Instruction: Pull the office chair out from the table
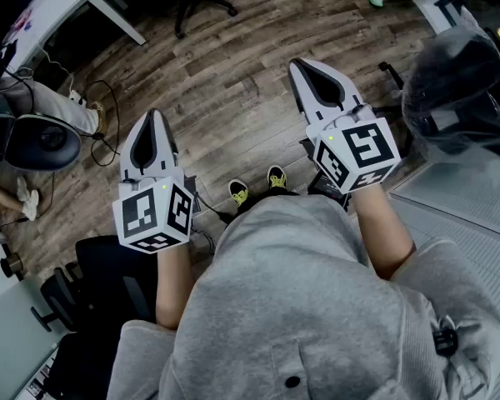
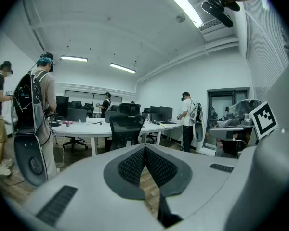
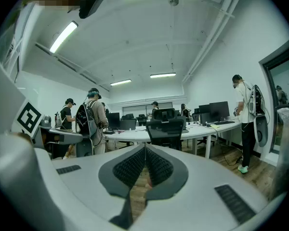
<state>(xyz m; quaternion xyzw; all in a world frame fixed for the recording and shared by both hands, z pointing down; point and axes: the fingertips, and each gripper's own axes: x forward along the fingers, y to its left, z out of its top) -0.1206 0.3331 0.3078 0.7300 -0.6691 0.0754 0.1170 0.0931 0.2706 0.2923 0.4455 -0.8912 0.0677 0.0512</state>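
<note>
Open-plan office w/ wood-plank floor [image 1: 233,82] and strip lights overhead. At far left of the left gripper view a backpack wearer [image 2: 36,100] stands by the long white table [image 2: 82,127]. The office chair [image 2: 126,129], black and high-backed, sits tucked against the table's near edge. It is approx dead ahead of both grippers and well apart from them. Left gripper [image 1: 152,123] has its jaws pressed together w/ nothing btwn them, only floor showing past the pads. Right gripper [image 1: 302,72] is the same, closed and empty. Both are held out in front of the torso over bare floor. Judgement: the step in hand is the approach, no contact yet. To do it well, walk straight at the chair's back and spread both sets of jaws before arriving, not at the last moment. Take the backrest on its L and R edges, one gripper per side, so it can't swivel. Then pull straight back, low and even, and let the castors roll. Watch-outs, L to R: loose floor cables [image 1: 100,111] could snag a wheel, a second black chair [image 1: 100,290] sits close at the person's left rear and may block the backing path, and a bystander [image 2: 189,117] stands at the table's right end.
</note>
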